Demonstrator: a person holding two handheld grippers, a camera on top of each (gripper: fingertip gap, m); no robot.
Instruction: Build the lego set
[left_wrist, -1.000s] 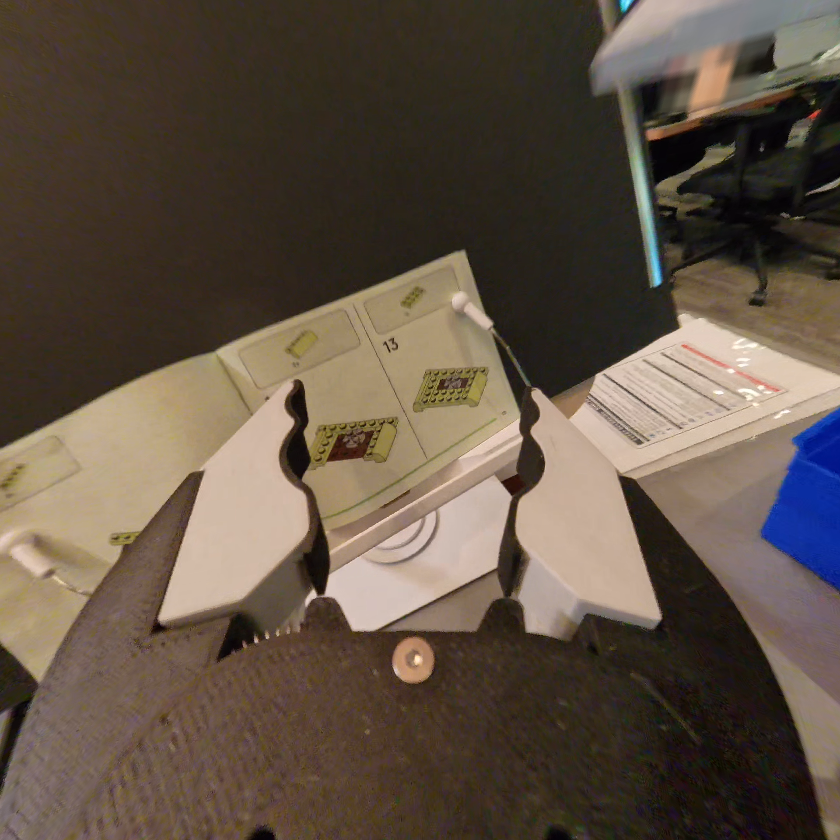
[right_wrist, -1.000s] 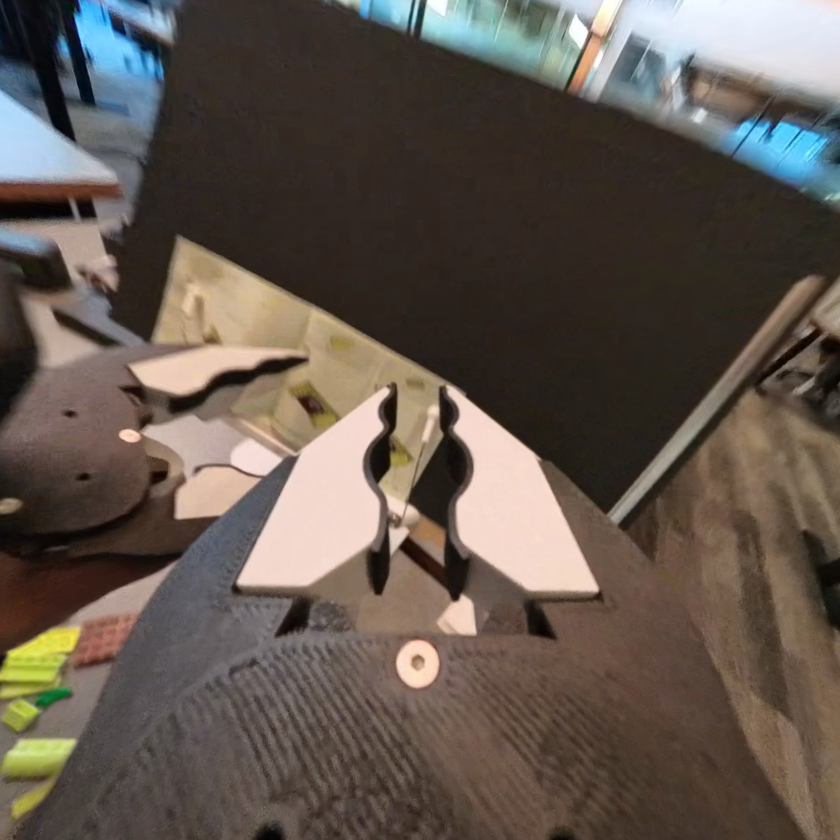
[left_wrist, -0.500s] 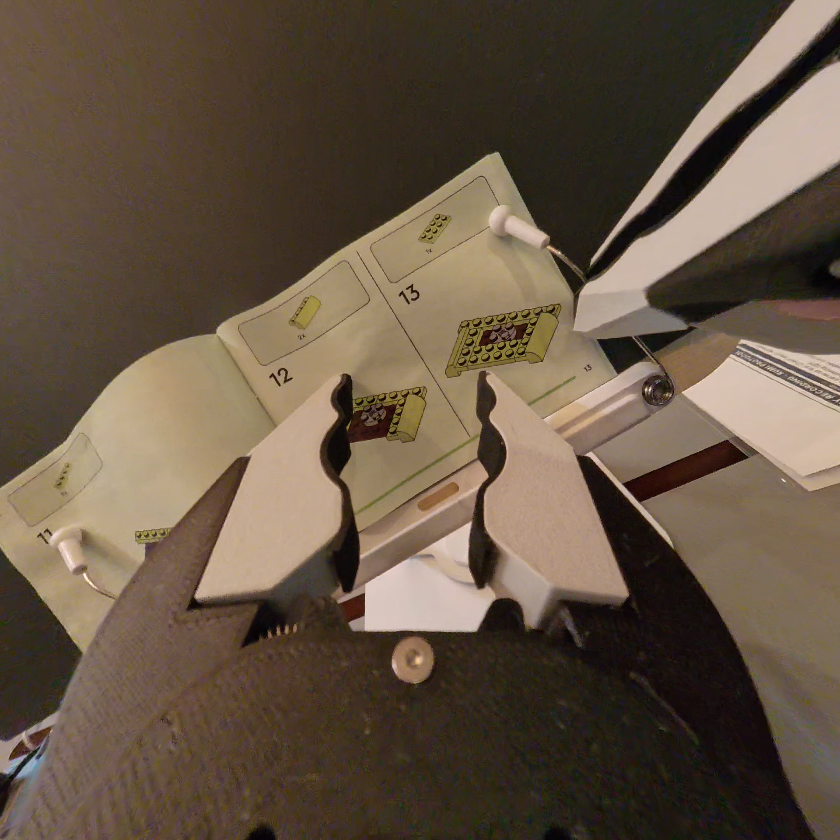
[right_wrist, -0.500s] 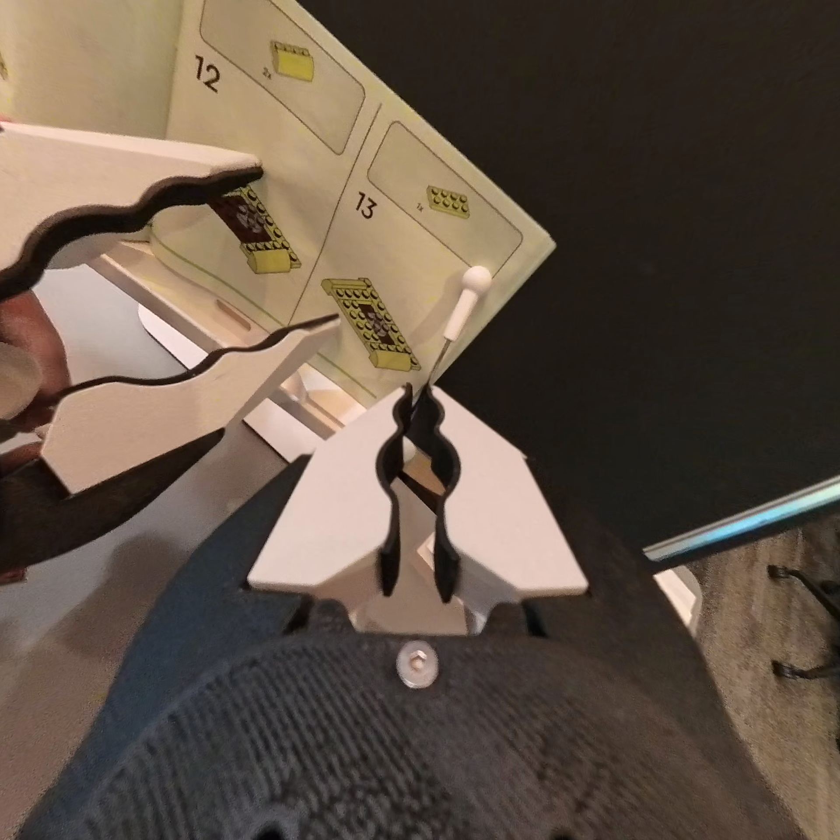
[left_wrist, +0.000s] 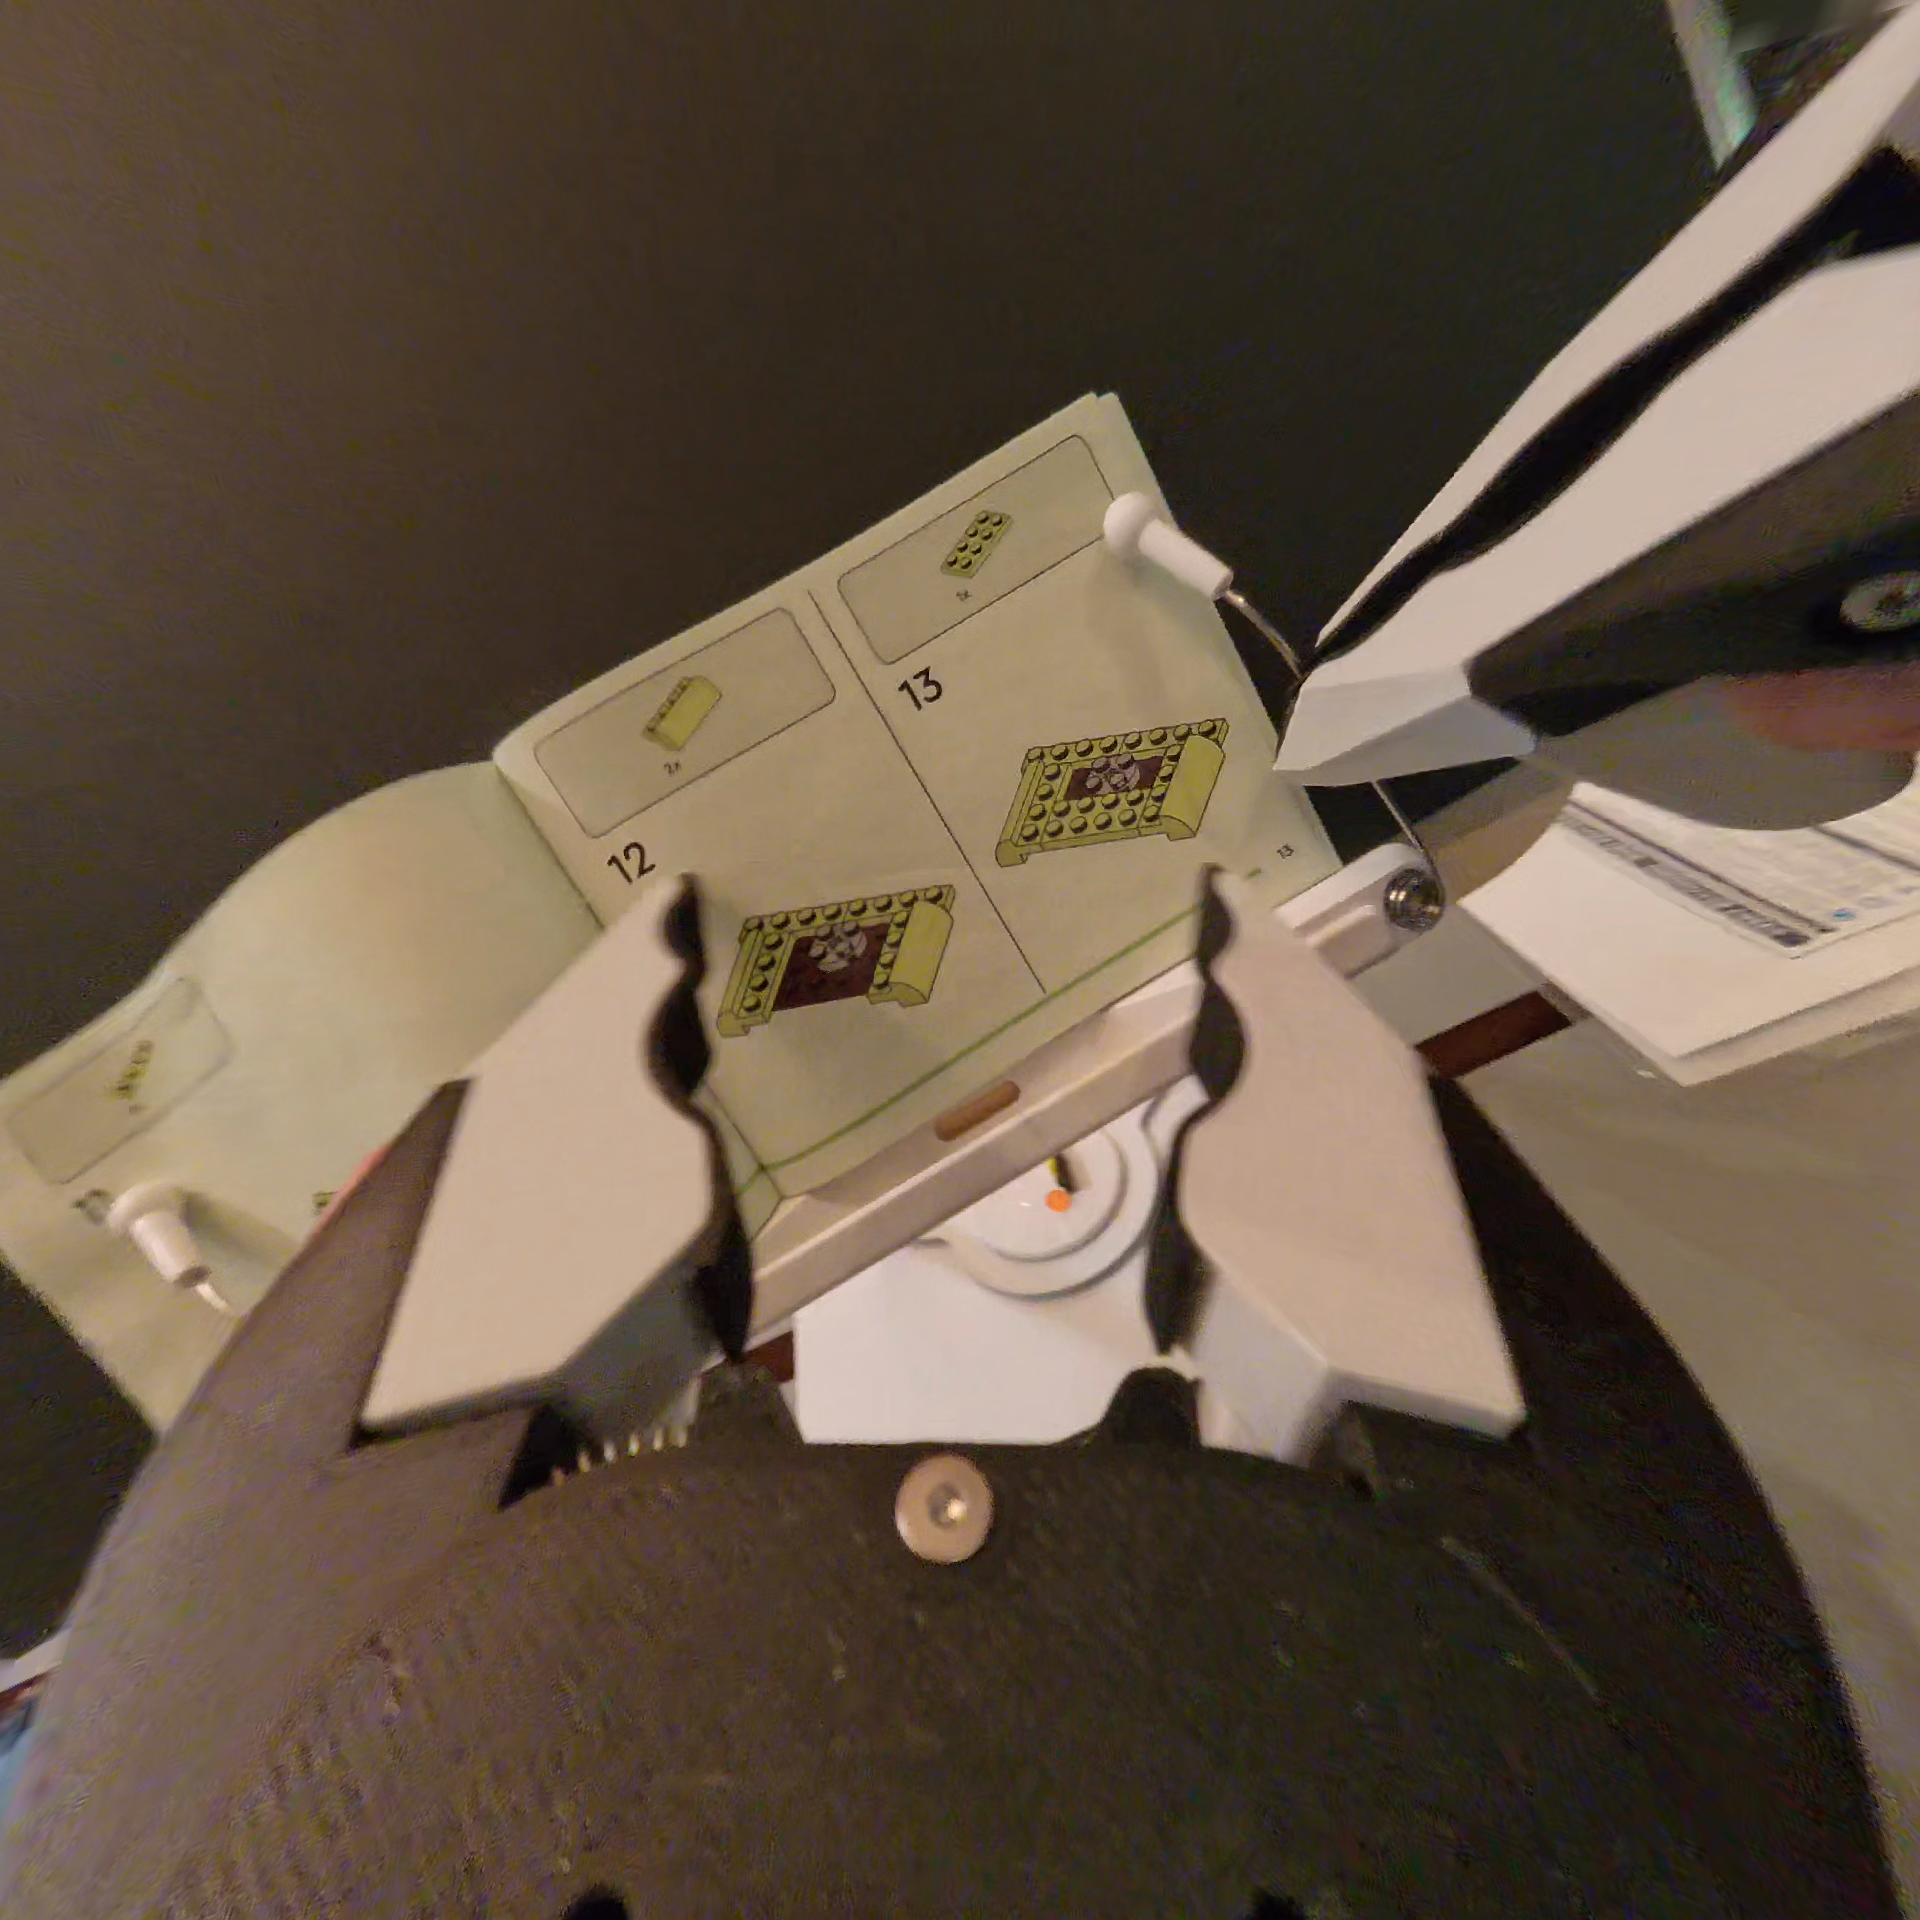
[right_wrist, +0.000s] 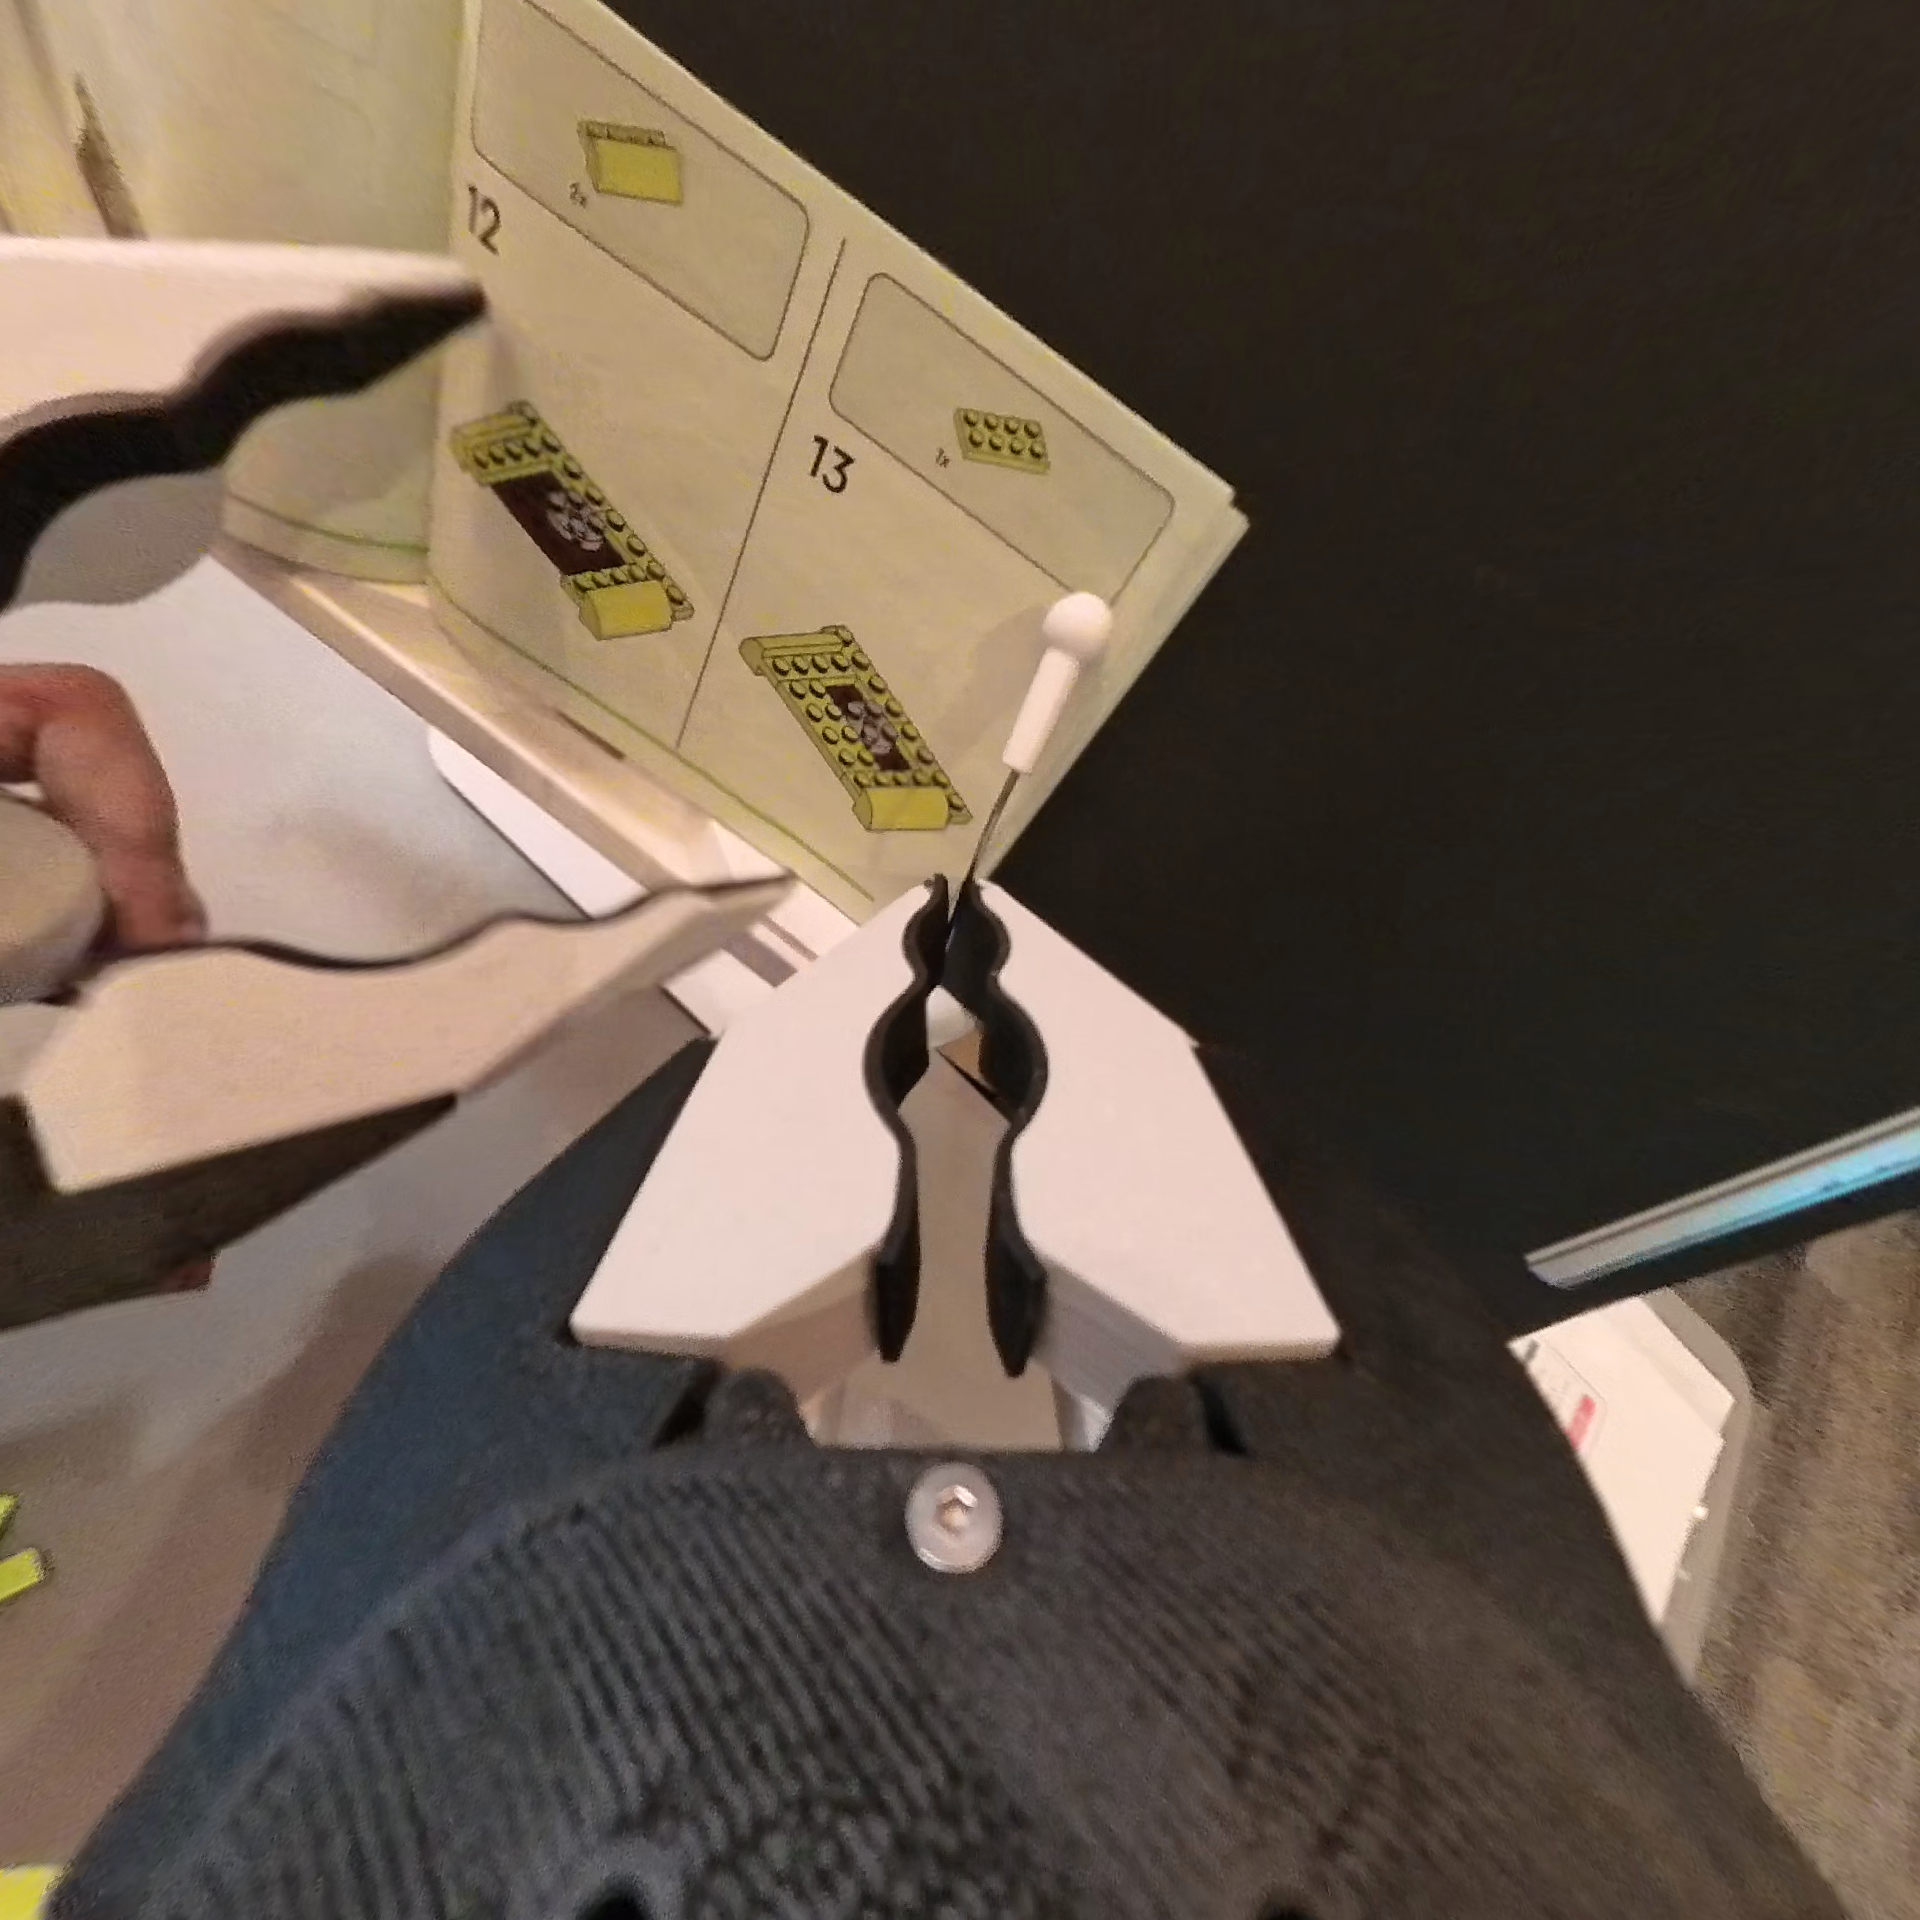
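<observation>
The open instruction booklet (left_wrist: 883, 831) leans on a white stand (left_wrist: 1039, 1101) against a black panel. It also shows in the right wrist view (right_wrist: 790, 436). A wire page holder with a white tip (right_wrist: 1060, 686) presses the booklet's right page. My right gripper (right_wrist: 954, 904) is shut on that wire just below the white tip. From the left wrist view it (left_wrist: 1309, 665) comes in from the right beside the holder (left_wrist: 1164, 545). My left gripper (left_wrist: 945, 894) is open and empty in front of the booklet's lower edge. It also shows in the right wrist view (right_wrist: 623, 592).
A second page holder (left_wrist: 156, 1231) clips the left page. A printed white sheet (left_wrist: 1714, 894) lies to the right of the stand. Yellow-green bricks (right_wrist: 21, 1600) lie at the lower left. A person's finger (right_wrist: 94, 769) is on the left gripper's handle.
My right gripper has moved up to the right page holder and shut on its wire. My left gripper has moved closer to the booklet and opened wider than half a second ago.
</observation>
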